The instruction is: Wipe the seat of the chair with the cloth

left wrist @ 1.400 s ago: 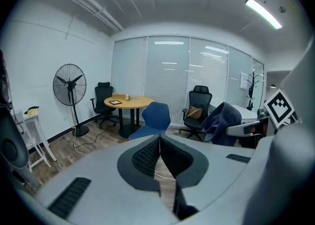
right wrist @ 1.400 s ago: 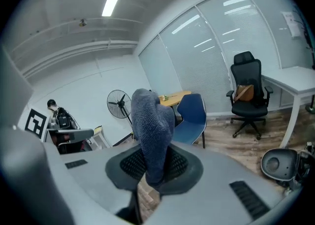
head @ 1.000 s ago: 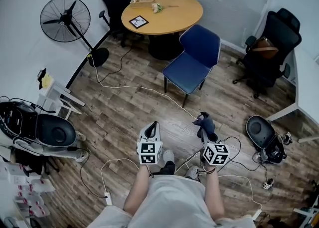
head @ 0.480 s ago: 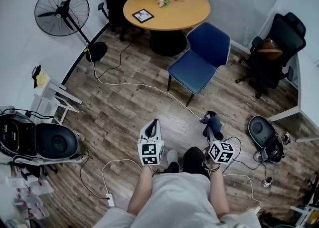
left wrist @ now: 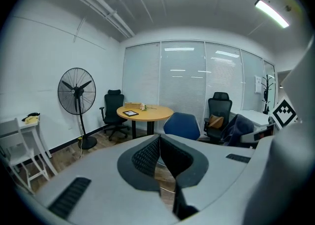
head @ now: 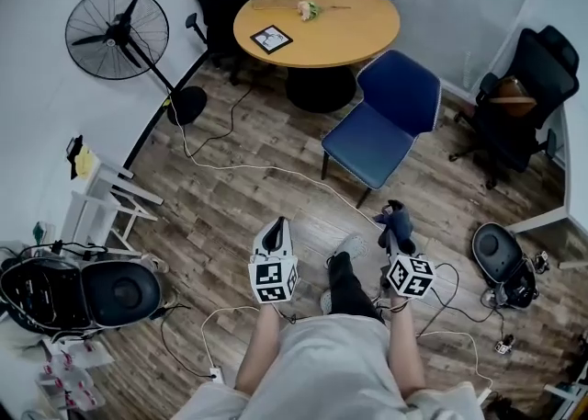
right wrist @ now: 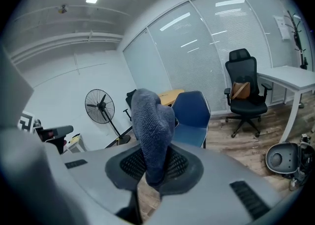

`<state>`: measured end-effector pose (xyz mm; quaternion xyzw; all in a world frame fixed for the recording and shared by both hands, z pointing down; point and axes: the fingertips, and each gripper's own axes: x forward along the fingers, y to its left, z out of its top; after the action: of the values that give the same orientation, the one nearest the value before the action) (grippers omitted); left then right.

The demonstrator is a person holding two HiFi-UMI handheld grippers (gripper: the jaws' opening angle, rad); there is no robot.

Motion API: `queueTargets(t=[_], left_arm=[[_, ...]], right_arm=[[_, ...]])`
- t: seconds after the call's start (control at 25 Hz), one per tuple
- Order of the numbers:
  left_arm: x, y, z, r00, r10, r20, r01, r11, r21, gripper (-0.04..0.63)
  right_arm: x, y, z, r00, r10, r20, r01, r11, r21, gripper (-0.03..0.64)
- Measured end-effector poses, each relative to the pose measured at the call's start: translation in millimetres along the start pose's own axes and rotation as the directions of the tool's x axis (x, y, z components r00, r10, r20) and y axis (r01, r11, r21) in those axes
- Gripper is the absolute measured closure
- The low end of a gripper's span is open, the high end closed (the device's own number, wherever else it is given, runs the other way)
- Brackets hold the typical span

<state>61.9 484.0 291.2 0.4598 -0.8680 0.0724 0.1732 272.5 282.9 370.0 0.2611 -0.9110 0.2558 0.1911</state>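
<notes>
Right gripper view: bunched blue-grey cloth (right wrist: 151,129)

No word, number or brand can be read: only coded black-and-white squares are borne on the cubes of the left gripper (head: 278,225) and right gripper (head: 394,222), and the framed card (head: 271,39) near the round table's (head: 354,28) edge is shown too small.

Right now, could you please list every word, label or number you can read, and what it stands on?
No readable text anywhere.
Left cube and right cube: black-and-white square patterns, no letters.
Framed card on the round table: too small to read.
</notes>
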Motion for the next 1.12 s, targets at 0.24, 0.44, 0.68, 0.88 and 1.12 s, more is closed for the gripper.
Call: queueTargets(t=[0.24,0.44,0.68,0.88,1.12], left_arm=[[76,16,37,0.999,-0.044,-0.002,0.044,0.999,-0.016,0.569],[135,22,70,0.998,-0.066,-0.002,0.066,0.998,-0.023,0.569],[195,13,81,0.992,-0.105,-0.068,0.107,0.994,0.012,0.569],[245,3,104,0.986,-0.135,-0.094,0.143,0.986,0.083,0.569],[296,-2,123,0.978,-0.163,-0.129,0.183,0.969,0.166,0.569]], right_arm=[[61,-16,46,0.999,-0.032,0.023,0.031,0.998,0.049,0.557],[104,-27,84,0.998,-0.046,0.035,0.043,0.997,0.071,0.557],[142,-50,105,0.996,-0.071,0.052,0.062,0.983,0.173,0.557],[172,-71,124,0.992,-0.096,0.078,0.074,0.966,0.249,0.557],[191,-94,122,0.988,-0.143,0.056,0.117,0.936,0.331,0.557]])
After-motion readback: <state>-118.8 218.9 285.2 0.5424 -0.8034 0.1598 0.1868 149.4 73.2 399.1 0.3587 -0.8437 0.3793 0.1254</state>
